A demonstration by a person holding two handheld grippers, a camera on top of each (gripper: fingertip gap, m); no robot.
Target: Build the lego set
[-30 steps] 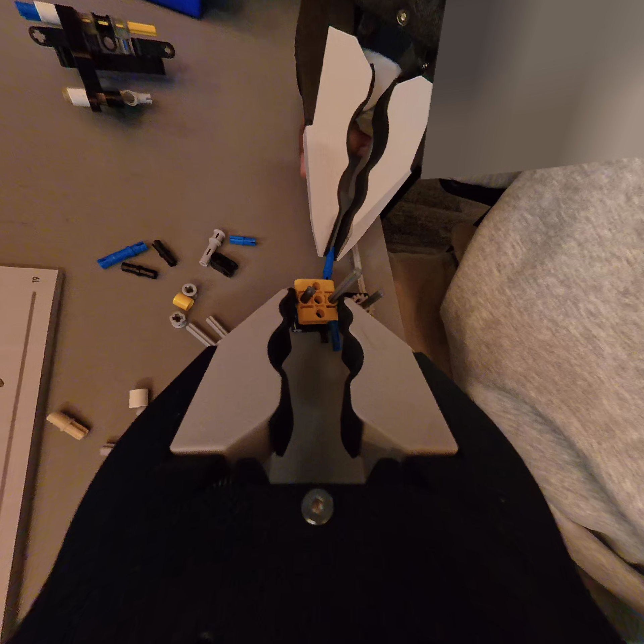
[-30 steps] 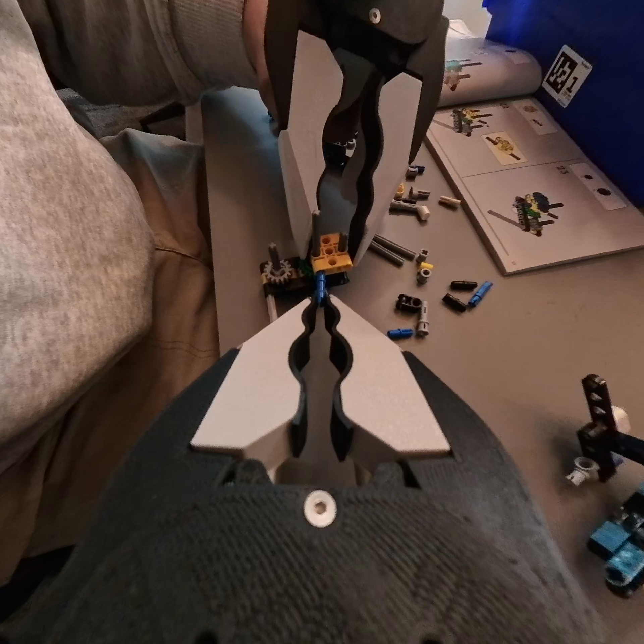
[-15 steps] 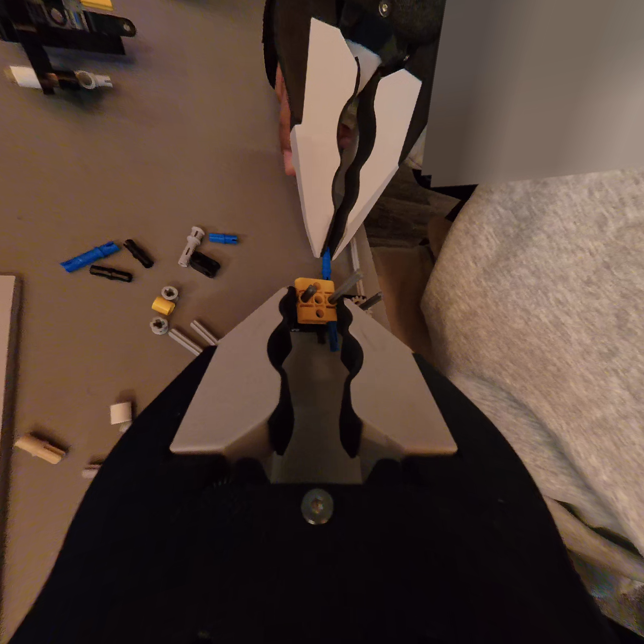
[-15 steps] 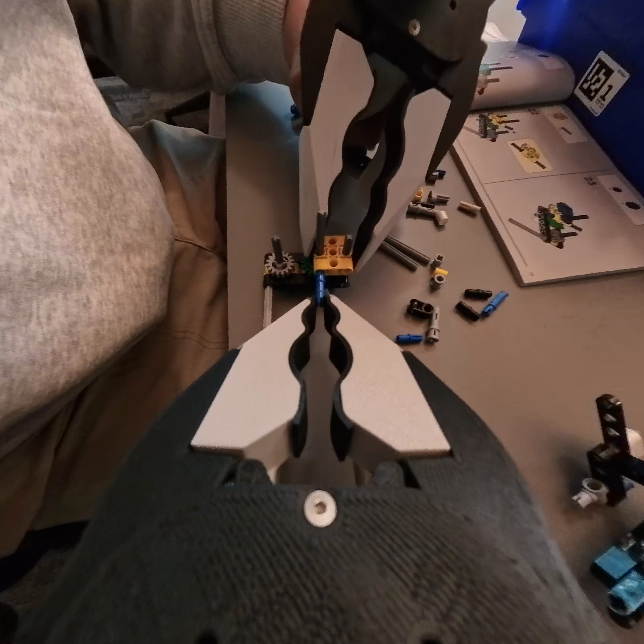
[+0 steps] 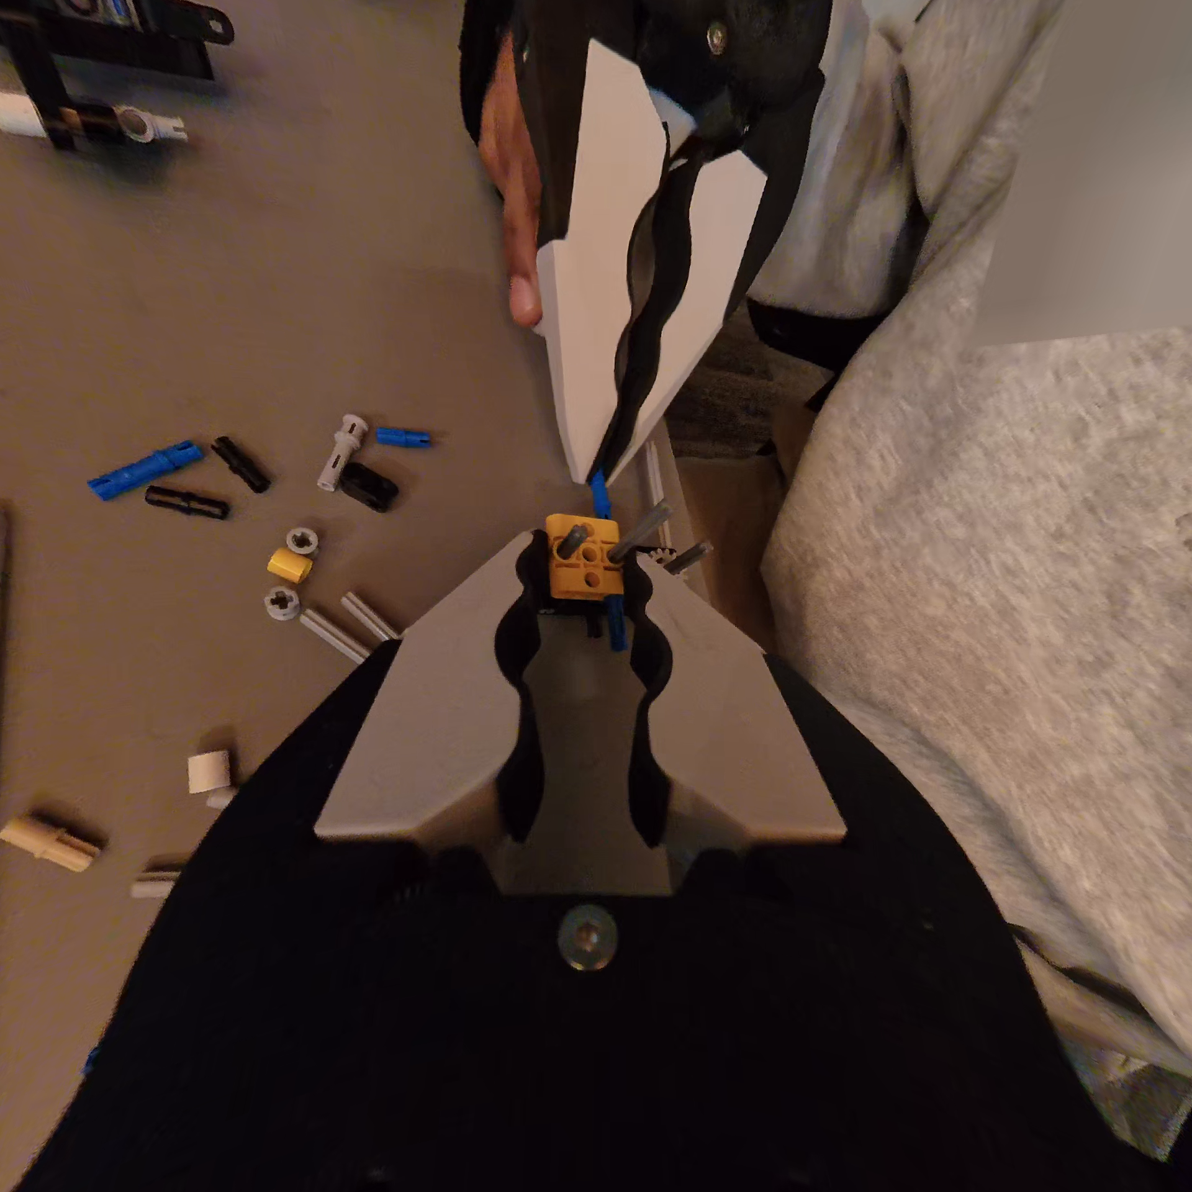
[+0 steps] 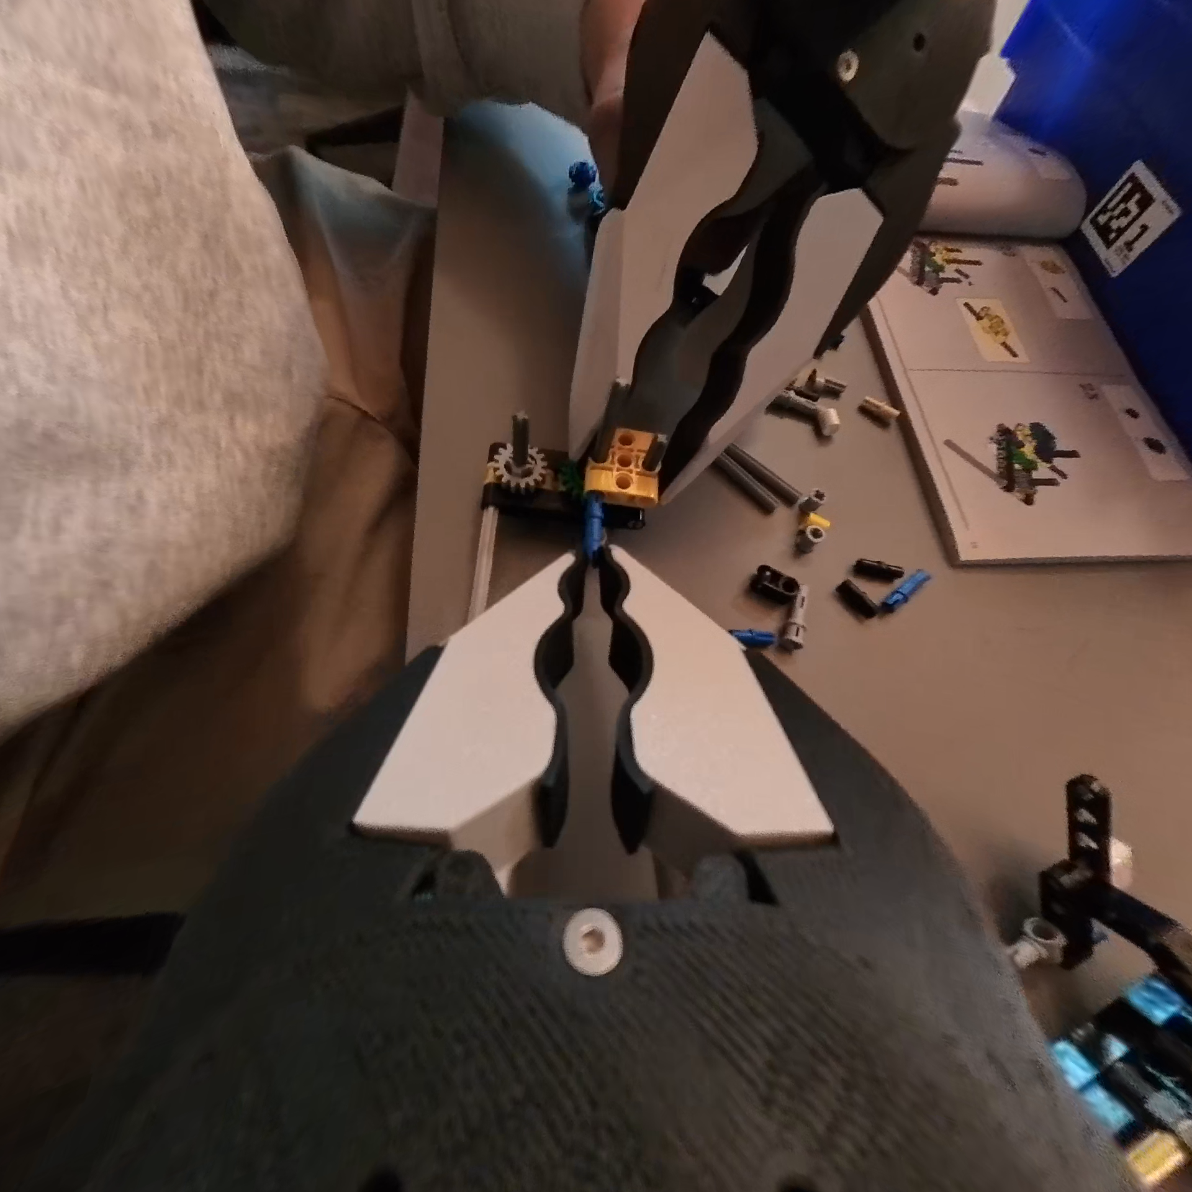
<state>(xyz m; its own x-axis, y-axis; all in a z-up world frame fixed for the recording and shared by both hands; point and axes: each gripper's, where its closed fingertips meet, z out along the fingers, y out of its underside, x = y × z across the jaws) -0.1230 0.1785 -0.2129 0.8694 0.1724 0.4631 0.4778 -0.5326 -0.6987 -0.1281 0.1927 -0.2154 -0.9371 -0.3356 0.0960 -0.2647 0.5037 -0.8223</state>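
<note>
My left gripper [image 5: 584,562] is shut on a yellow holed block [image 5: 586,561] with grey axles sticking out of it. The block sits on a small black assembly with a grey gear [image 6: 519,469] at the table's edge. My right gripper [image 6: 590,556] is shut on a blue pin [image 6: 593,519], and the pin's far end touches the yellow block's side [image 6: 622,480]. In the left wrist view the right gripper [image 5: 595,476] comes down from above with the blue pin [image 5: 601,495] at its tips. In the right wrist view the left gripper [image 6: 624,478] reaches in from above.
Loose blue, black, grey and yellow pins and bushes [image 5: 290,561] lie on the brown table [image 5: 290,290]. An open instruction booklet [image 6: 1032,419] and a blue bin [image 6: 1129,97] are at the right. A black part-built model [image 6: 1083,890] stands near. A person's grey sleeve [image 5: 1000,580] is beside the table edge. Less than 4 cm separates the two grippers' tips.
Both grippers keep their grips with the pin still against the block. The pair has drifted a little over the table, so the loose parts slide left in the left wrist view.
</note>
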